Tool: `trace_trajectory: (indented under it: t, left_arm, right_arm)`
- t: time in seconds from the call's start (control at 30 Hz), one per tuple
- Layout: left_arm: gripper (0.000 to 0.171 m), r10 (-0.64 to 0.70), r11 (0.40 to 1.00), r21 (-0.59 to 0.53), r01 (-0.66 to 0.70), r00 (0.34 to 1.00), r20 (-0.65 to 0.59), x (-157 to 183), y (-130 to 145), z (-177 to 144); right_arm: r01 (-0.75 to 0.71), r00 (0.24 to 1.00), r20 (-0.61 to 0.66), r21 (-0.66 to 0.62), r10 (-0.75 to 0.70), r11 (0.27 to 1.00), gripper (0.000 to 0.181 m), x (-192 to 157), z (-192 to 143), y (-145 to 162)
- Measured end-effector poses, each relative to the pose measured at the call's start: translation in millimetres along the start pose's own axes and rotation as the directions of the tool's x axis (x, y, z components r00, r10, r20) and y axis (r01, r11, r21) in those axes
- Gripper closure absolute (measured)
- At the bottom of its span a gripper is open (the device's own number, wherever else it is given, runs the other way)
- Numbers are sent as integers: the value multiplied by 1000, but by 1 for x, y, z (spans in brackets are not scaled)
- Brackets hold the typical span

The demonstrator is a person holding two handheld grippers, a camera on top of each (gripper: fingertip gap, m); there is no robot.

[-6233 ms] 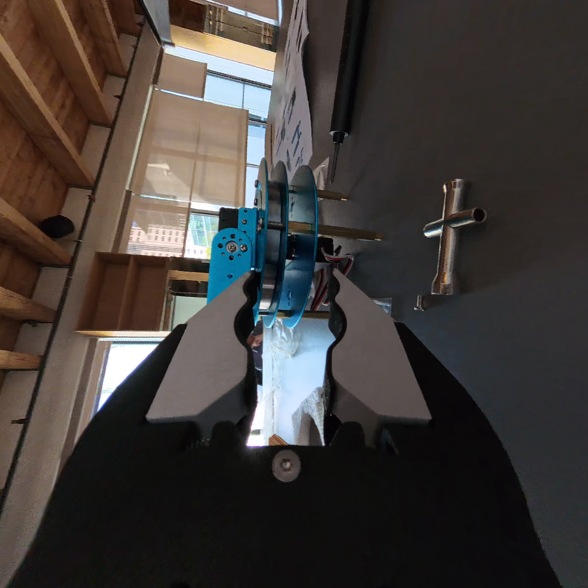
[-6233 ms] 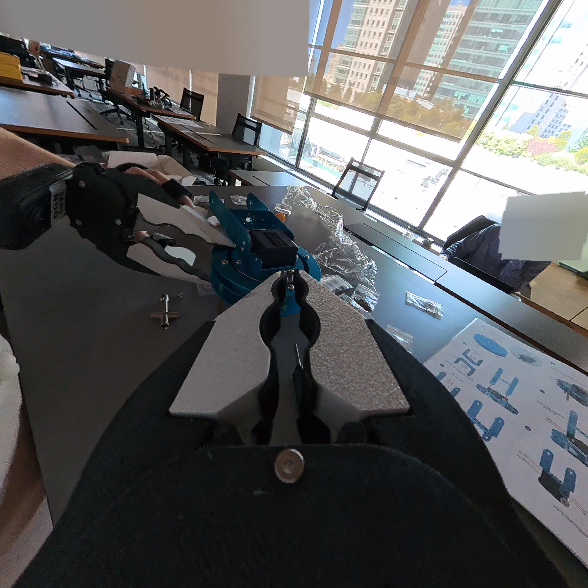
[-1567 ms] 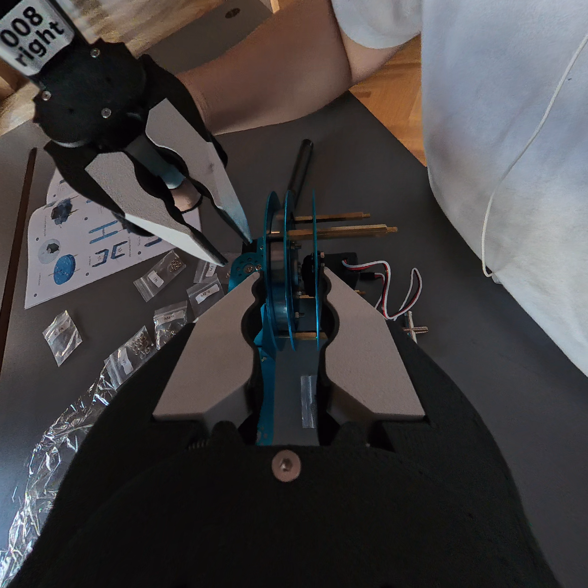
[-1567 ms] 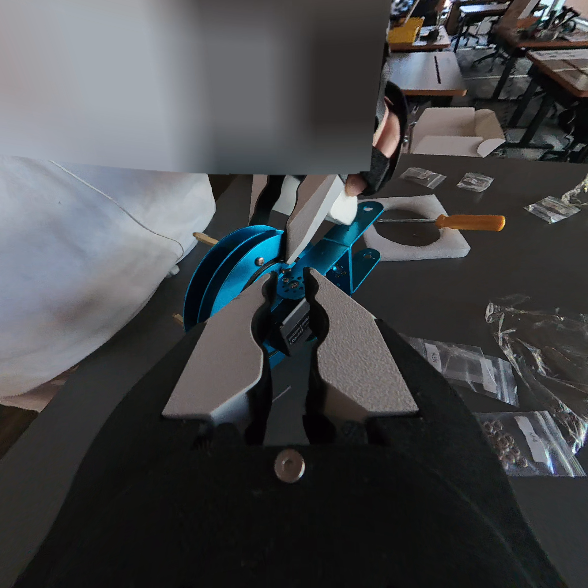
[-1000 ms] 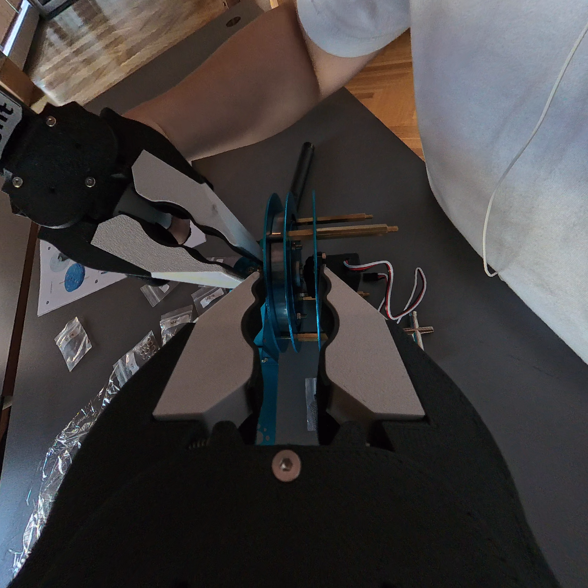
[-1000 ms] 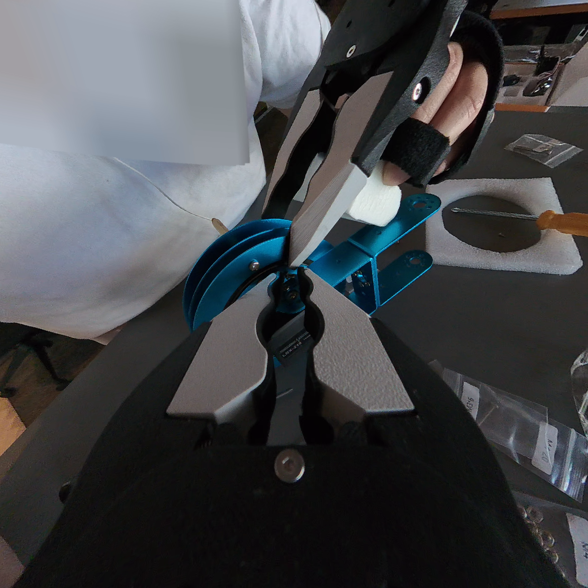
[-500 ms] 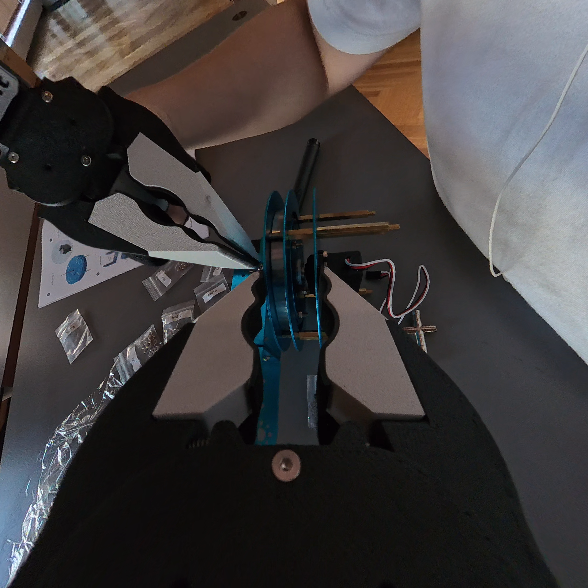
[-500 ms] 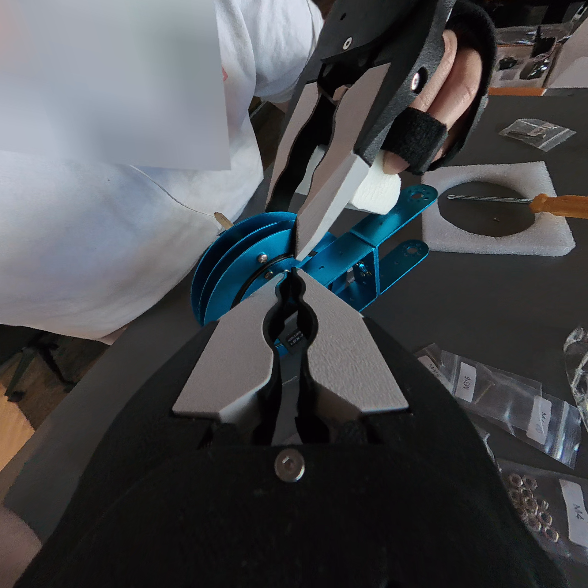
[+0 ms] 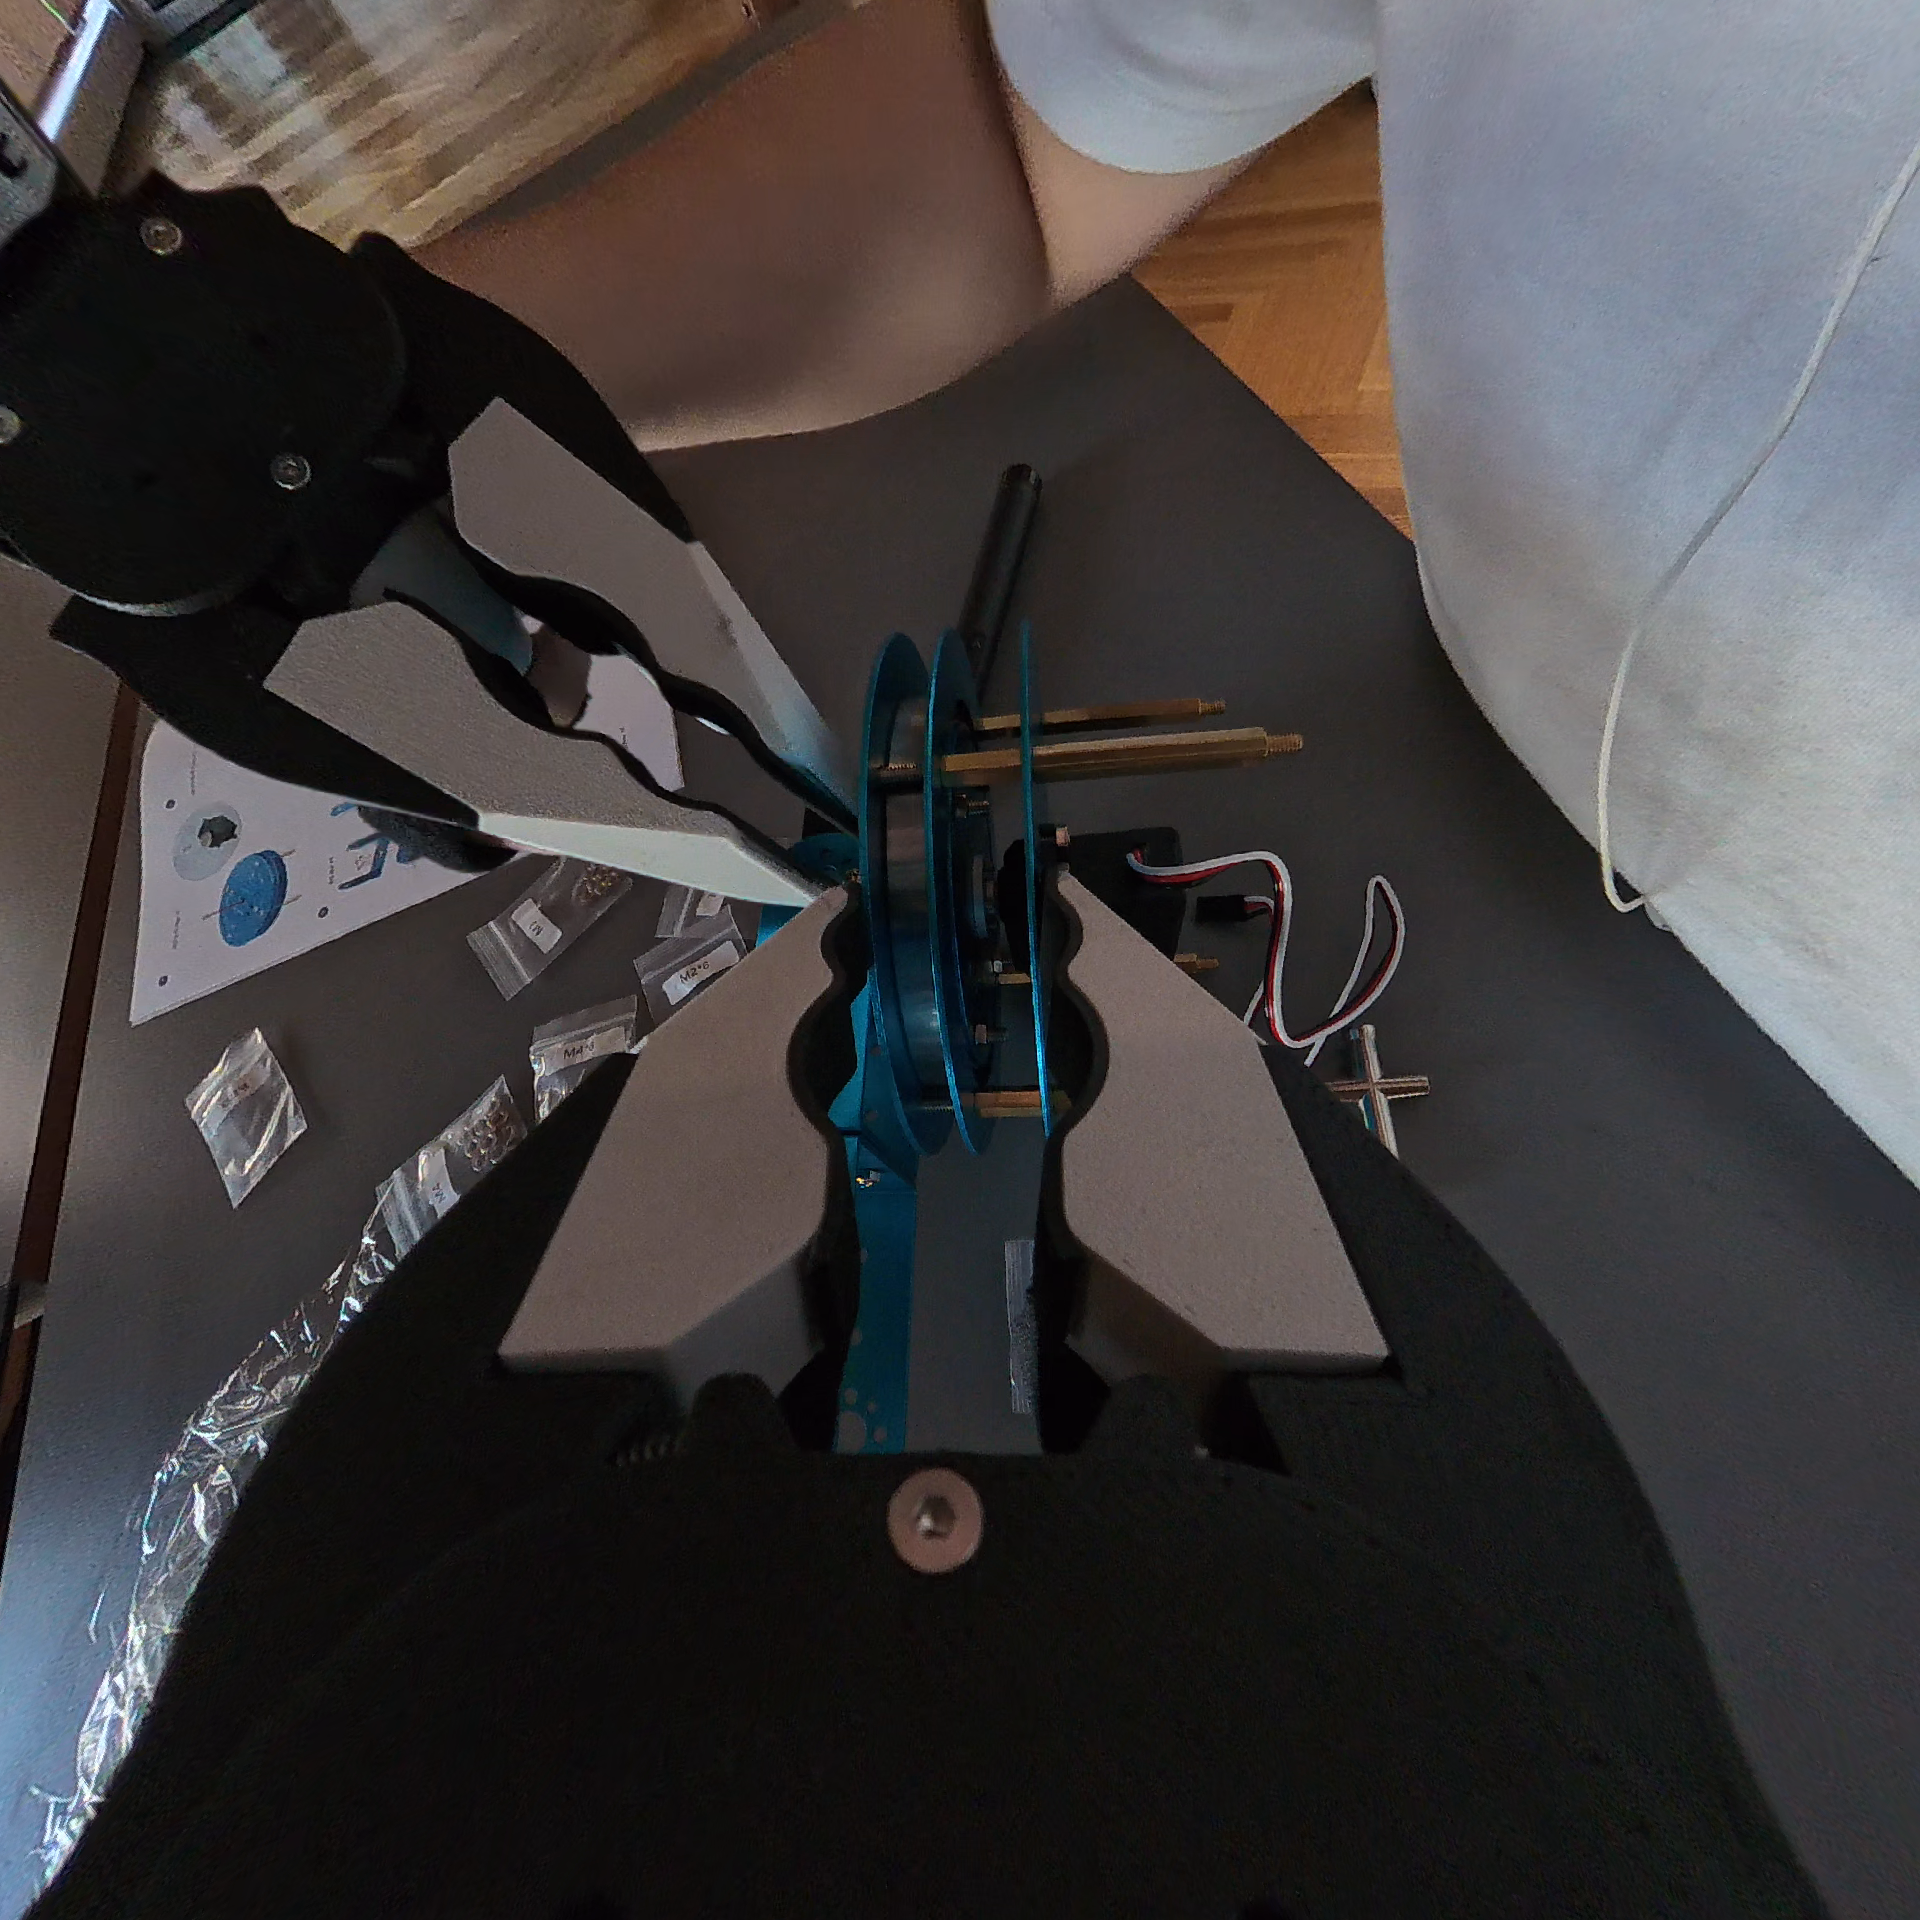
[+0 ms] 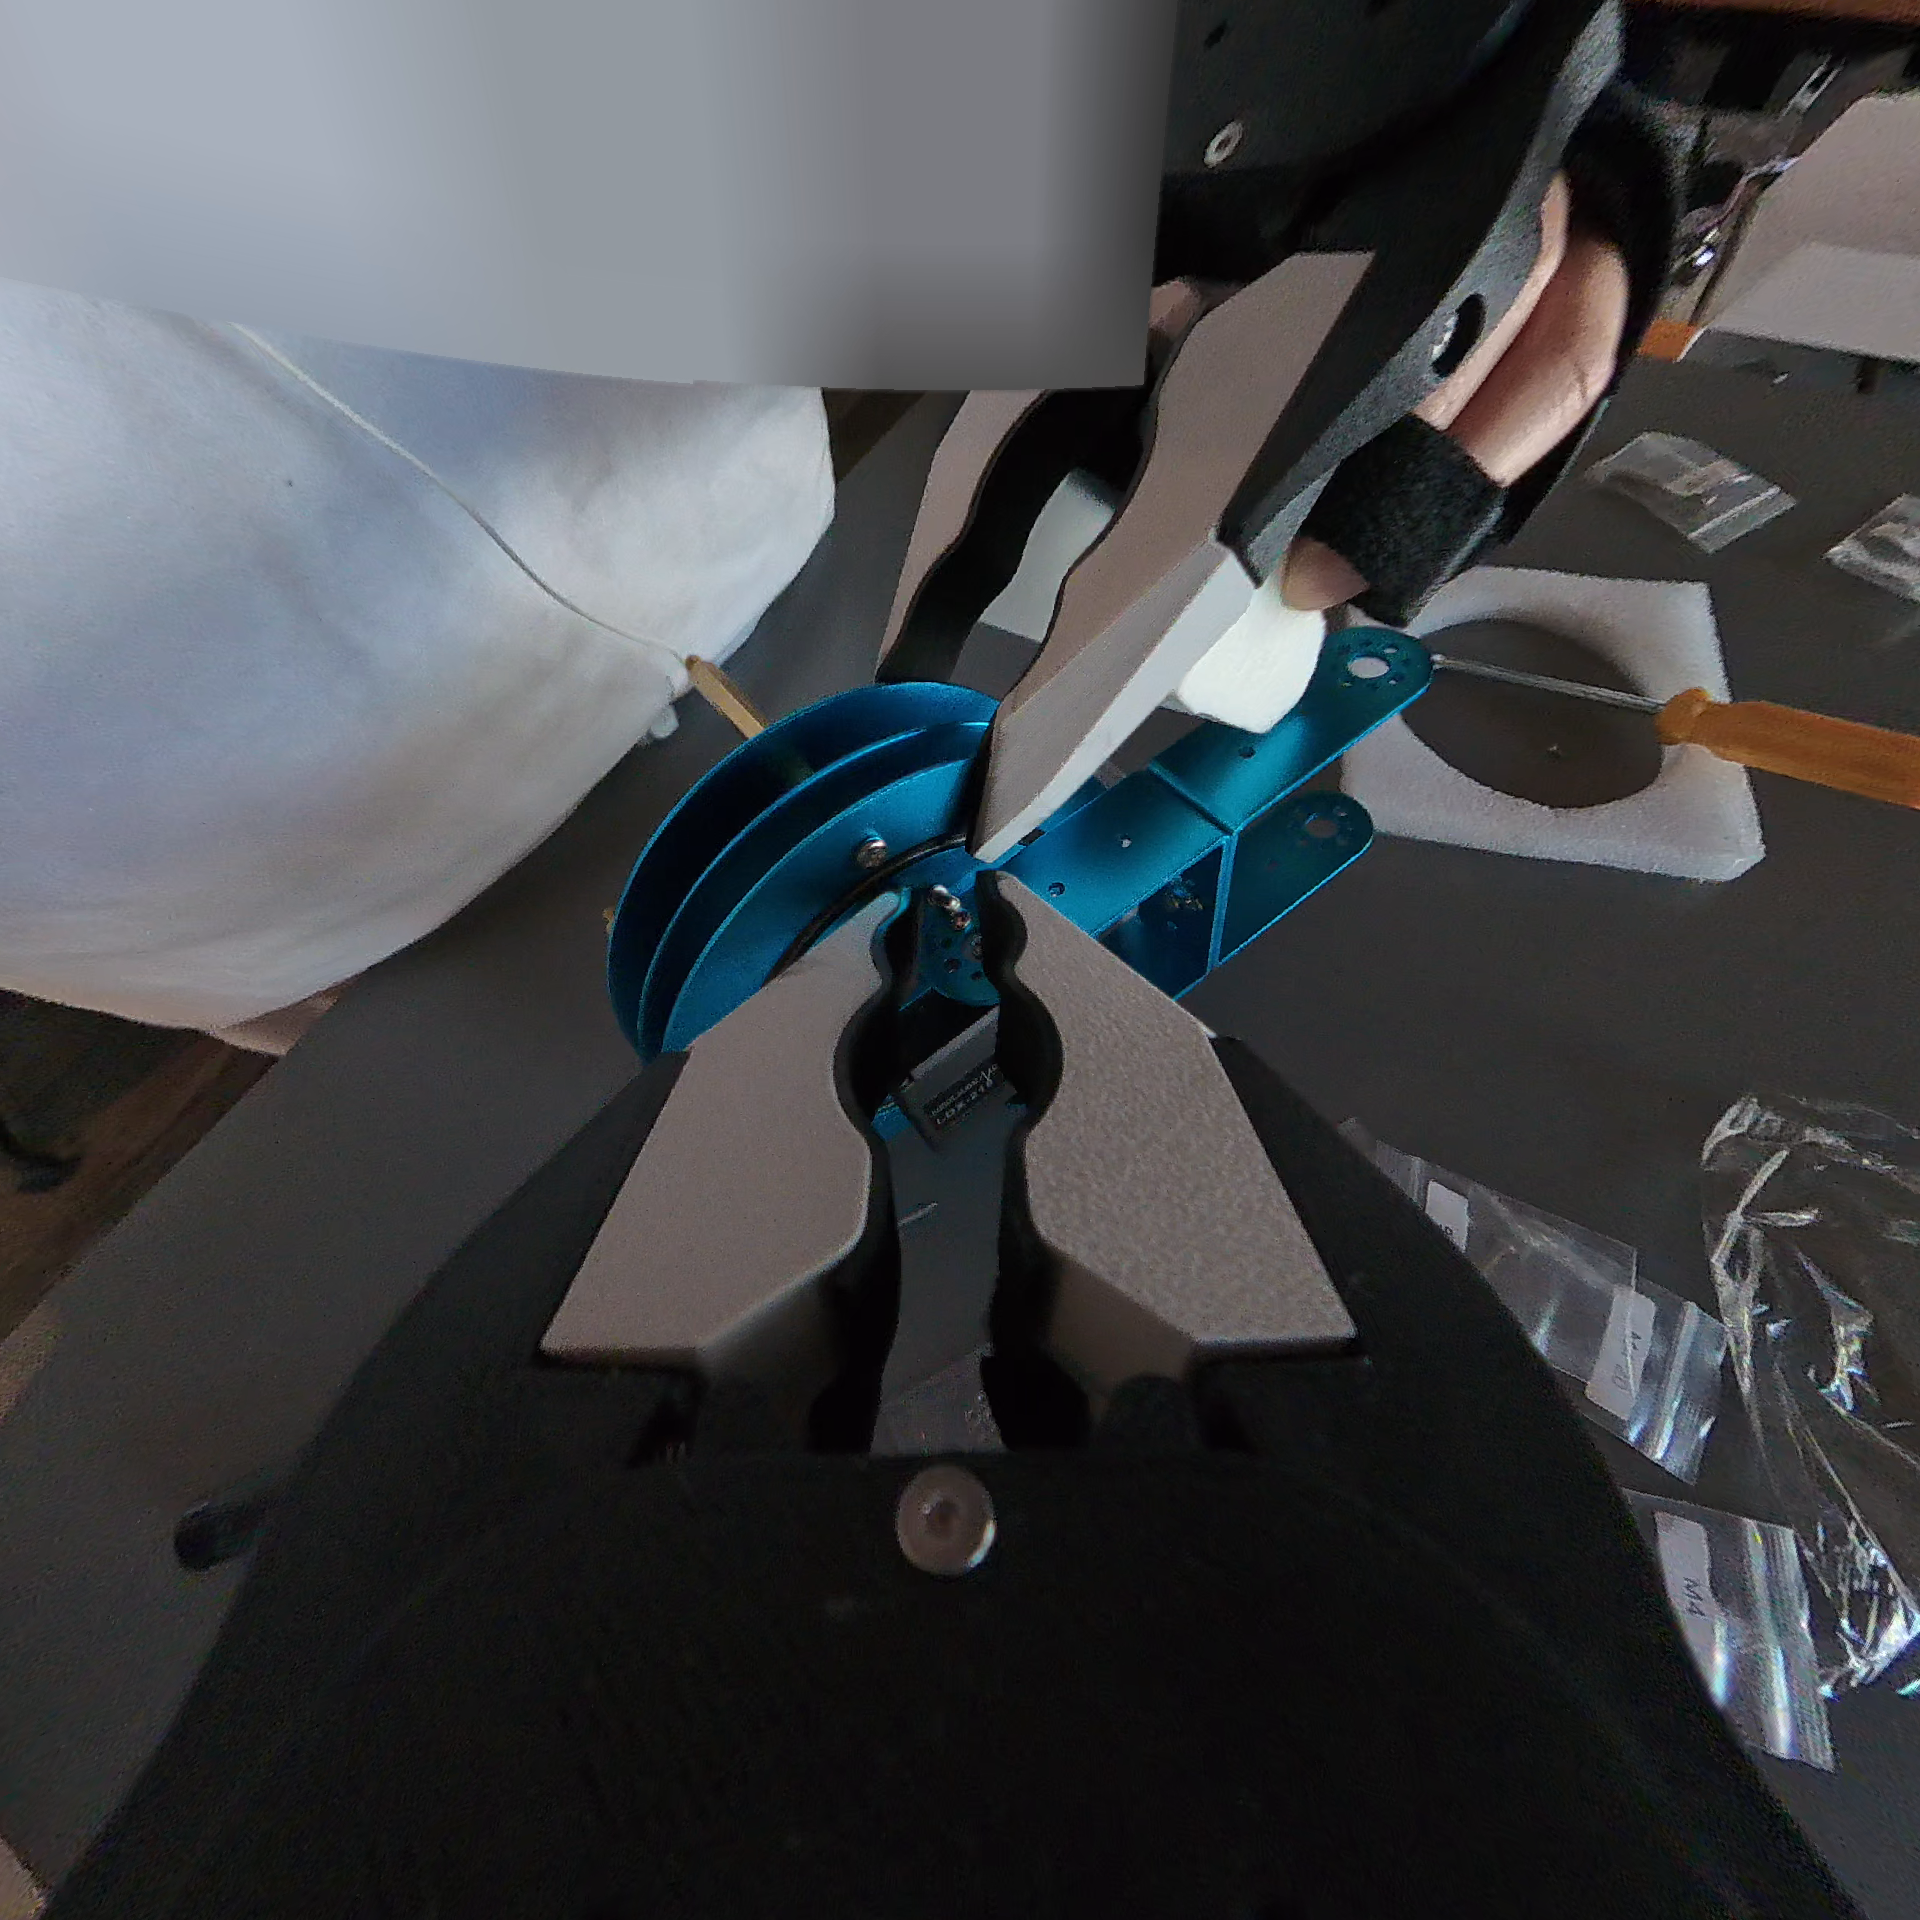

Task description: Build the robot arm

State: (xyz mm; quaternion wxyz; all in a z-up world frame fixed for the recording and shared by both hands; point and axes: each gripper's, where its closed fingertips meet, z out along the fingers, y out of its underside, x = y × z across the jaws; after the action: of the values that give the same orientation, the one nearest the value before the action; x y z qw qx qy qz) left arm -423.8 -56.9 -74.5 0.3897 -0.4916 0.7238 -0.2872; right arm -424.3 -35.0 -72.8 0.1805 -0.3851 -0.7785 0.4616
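My left gripper (image 9: 951,894) is shut on a blue disc assembly (image 9: 935,935), stacked discs joined by brass standoffs (image 9: 1122,753), and holds it edge-on above the dark table (image 9: 1558,1247). It also shows in the right wrist view (image 10: 935,758), clamped across the discs (image 10: 790,862). My right gripper (image 10: 940,899) has its tips against the assembly's blue hub, jaws a little apart, with a small screw (image 10: 943,900) between them. It also shows in the left wrist view (image 9: 831,857). A blue bracket (image 10: 1174,831) and a black servo (image 10: 956,1101) are fixed to the discs.
A person in a white shirt (image 9: 1662,520) sits close behind the assembly. On the table lie a black screwdriver (image 9: 997,561), a cross wrench (image 9: 1371,1086), servo wires (image 9: 1299,935), small parts bags (image 9: 540,925), an instruction sheet (image 9: 270,883), a foam frame (image 10: 1662,821) and an orange-handled screwdriver (image 10: 1787,748). Both grippers' tips are close together, under 4 cm apart. Left tips and right tips are each some 25 cm from the orange-handled screwdriver (image 10: 1787,748).
The left gripper has turned the assembly from facing the windows to facing the person. The right gripper closed in on the hub. Its tips have parted slightly in the last half second.
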Motion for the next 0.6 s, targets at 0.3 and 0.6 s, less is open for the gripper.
trace_trajectory:
  t: [0.3,0.6]
  left_arm:
    - [140,6,1000,-5,-6,1000,3,-3,0,0]
    - [140,7,1000,-7,-7,1000,8,-2,-2,2]
  right_arm:
    - [41,997,68,-138,-31,990,181,-4,3,3]
    - [-34,996,-80,58,38,998,181,4,-15,-2]
